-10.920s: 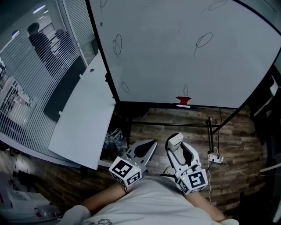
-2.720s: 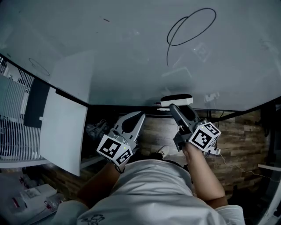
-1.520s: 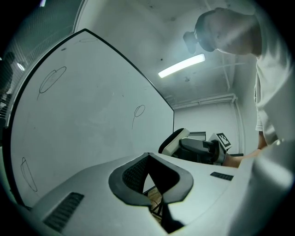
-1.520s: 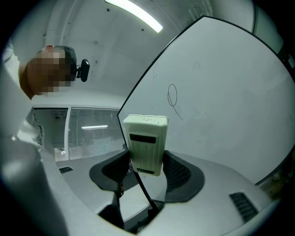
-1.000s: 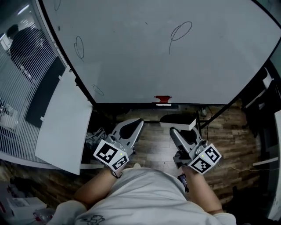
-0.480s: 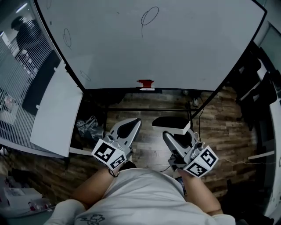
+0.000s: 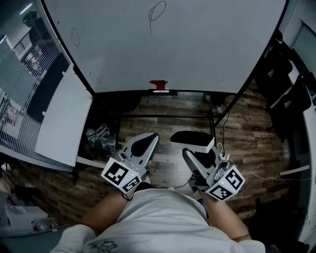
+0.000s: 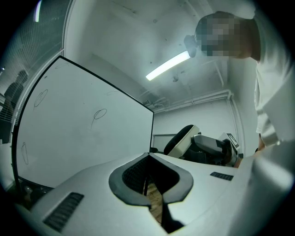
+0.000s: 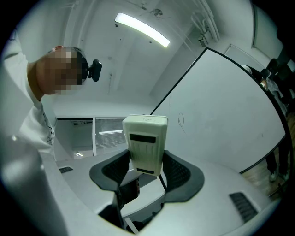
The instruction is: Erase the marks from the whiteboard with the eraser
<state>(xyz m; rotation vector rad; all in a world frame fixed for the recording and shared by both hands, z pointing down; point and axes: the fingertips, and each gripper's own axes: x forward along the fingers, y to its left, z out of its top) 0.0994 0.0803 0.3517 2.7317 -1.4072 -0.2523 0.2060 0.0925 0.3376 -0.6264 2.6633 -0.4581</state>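
Plainly, the right hand-held gripper (image 7: pixel 191 151) is clamped on the white eraser (image 7: pixel 192 140), whose long axis runs crosswise to the jaws. The left hand-held gripper (image 7: pixel 146 141) has its jaws shut together on nothing. The whiteboard (image 7: pixel 207 44) stands ahead, well apart from both. Its loop mark (image 7: pixel 157 11) lies forward and slightly left of the eraser, with the oval marks (image 7: pixel 74 36) further left. Only a red object (image 7: pixel 158 84) on the board's ledge sits along that line.

L hand-held gripper (image 7: pixel 149 137) closed; R hand-held gripper (image 7: pixel 200 150) on eraser (image 7: pixel 192 139)
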